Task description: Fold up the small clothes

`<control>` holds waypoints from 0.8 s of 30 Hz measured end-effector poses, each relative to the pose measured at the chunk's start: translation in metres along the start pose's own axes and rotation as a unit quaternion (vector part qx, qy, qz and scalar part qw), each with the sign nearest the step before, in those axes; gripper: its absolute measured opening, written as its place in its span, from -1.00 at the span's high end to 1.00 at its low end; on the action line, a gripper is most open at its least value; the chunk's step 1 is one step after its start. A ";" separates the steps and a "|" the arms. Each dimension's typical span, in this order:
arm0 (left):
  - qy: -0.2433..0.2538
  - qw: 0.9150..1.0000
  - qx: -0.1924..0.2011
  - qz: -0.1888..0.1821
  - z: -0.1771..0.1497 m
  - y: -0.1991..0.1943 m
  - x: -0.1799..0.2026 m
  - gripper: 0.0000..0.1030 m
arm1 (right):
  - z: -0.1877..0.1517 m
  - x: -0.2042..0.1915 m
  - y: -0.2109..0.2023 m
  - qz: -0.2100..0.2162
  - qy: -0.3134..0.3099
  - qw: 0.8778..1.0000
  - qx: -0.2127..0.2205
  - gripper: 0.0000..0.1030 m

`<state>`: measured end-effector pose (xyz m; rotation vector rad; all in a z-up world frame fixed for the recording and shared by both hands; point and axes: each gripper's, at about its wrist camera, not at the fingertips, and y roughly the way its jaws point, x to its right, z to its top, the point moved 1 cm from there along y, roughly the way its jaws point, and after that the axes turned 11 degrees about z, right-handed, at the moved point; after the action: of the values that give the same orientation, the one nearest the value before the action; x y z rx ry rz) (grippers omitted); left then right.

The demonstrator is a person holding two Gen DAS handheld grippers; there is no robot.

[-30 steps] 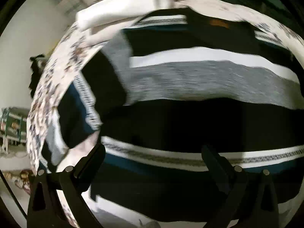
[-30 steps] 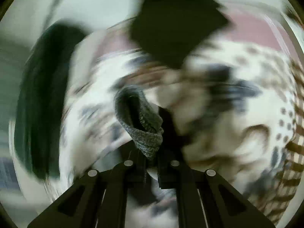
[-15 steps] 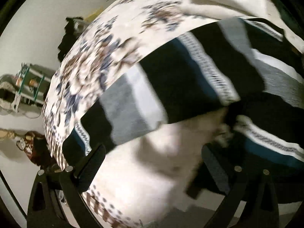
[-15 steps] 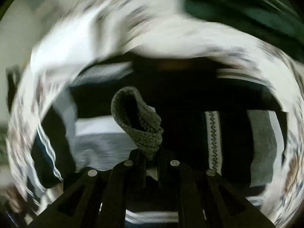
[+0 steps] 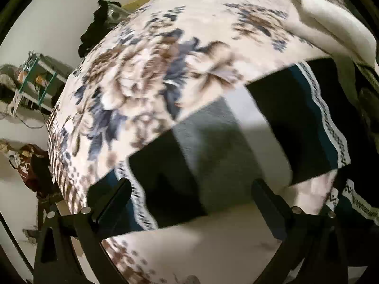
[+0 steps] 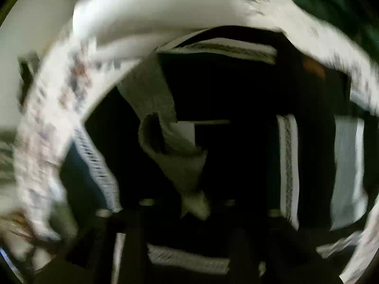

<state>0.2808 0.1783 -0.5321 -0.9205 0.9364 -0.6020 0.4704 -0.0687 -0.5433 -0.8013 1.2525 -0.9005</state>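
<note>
A striped sweater in black, grey, white and teal lies on a floral bed cover [image 5: 146, 75]. In the left wrist view one of its sleeves [image 5: 236, 146] lies flat across the cover, just ahead of my left gripper [image 5: 191, 196], which is open and empty. In the right wrist view the sweater body [image 6: 236, 99] fills the blurred frame. My right gripper [image 6: 189, 203] is shut on a grey knitted cuff [image 6: 175, 151] that loops up from between the fingers. The right fingers themselves are dark and blurred.
A white folded cloth [image 5: 331, 21] lies at the far right of the bed; it also shows in the right wrist view [image 6: 151, 23]. Left of the bed are a green-framed shelf [image 5: 35, 80], a dark garment [image 5: 97, 28] and a red patterned cloth [image 5: 26, 165].
My left gripper has swung left from the sweater body to the sleeve near the bed's edge. My right gripper has carried the grey cuff over the sweater body, still shut.
</note>
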 end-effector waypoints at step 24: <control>-0.336 0.900 -0.172 -0.216 -0.052 0.124 -0.157 0.89 | -0.063 0.098 -0.029 -0.049 0.168 0.984 -0.008 -0.25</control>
<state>0.1664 0.3405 -0.5897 -1.5520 0.2007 -0.4372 0.4126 -0.1712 -0.5688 -0.7473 1.5251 -1.1412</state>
